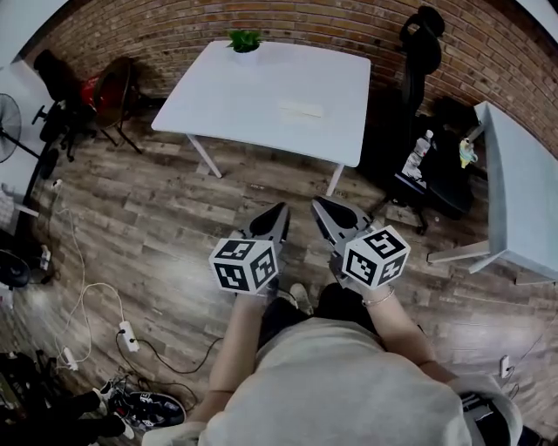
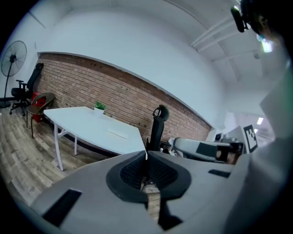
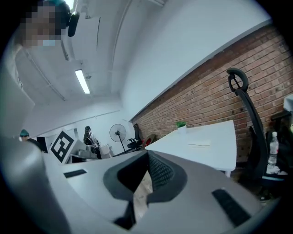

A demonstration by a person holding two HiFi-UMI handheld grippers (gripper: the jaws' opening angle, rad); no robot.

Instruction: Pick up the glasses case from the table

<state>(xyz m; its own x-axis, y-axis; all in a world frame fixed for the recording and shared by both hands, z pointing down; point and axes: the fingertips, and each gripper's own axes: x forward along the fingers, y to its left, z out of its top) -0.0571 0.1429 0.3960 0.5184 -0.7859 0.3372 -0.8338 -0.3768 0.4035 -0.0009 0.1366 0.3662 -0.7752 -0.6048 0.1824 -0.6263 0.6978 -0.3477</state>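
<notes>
A: Where's the glasses case (image 1: 300, 108)?
B: It lies flat on the white surface (image 1: 261, 87), right of centre, with nothing touching it. A potted plant (image 1: 245, 40) sits at the far edge, well apart from it.
A: Grippers?
B: The left gripper (image 1: 283, 207) is clenched, jaws together, nothing between them. The right gripper (image 1: 316, 202) is the same, closed and empty. Both hang side by side over the wood floor (image 1: 174, 226), short of the surface, tips aimed at it.
A: Surroundings?
B: A brick wall (image 1: 174, 26) runs behind, and a black office chair (image 1: 421, 52) stands just right of the surface.
</notes>
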